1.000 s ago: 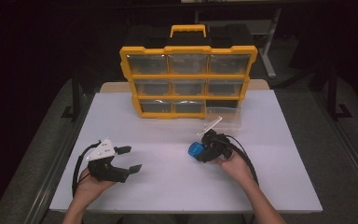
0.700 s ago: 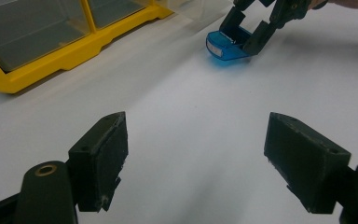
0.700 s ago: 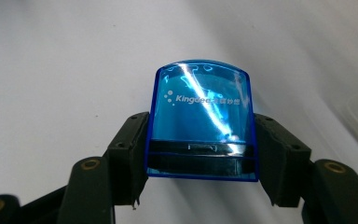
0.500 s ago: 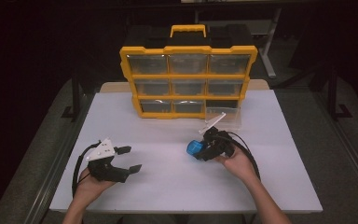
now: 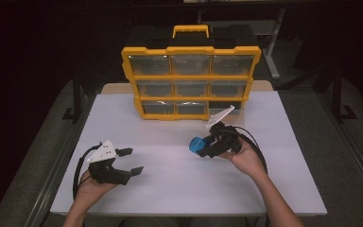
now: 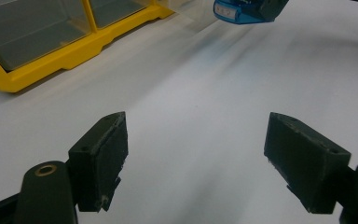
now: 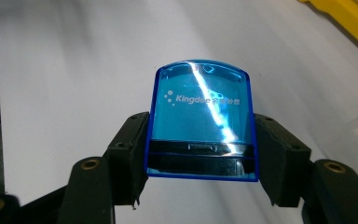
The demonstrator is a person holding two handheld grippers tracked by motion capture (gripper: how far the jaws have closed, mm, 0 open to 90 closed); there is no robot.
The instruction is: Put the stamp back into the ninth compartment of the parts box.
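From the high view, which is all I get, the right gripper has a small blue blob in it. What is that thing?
Observer: In the right gripper view it is a clear blue plastic case with white "Kingdee" lettering on top.
Operator: Is it really clamped, or just resting there?
Observer: The right gripper has one black pad pressed on each side of the case, which is off the white table.
Operator: And the other gripper, anything in it?
Observer: The left gripper has its jaws wide apart with bare table between them.
Operator: Can it see the case?
Observer: Yes, its camera shows a small white label on the end of the case.
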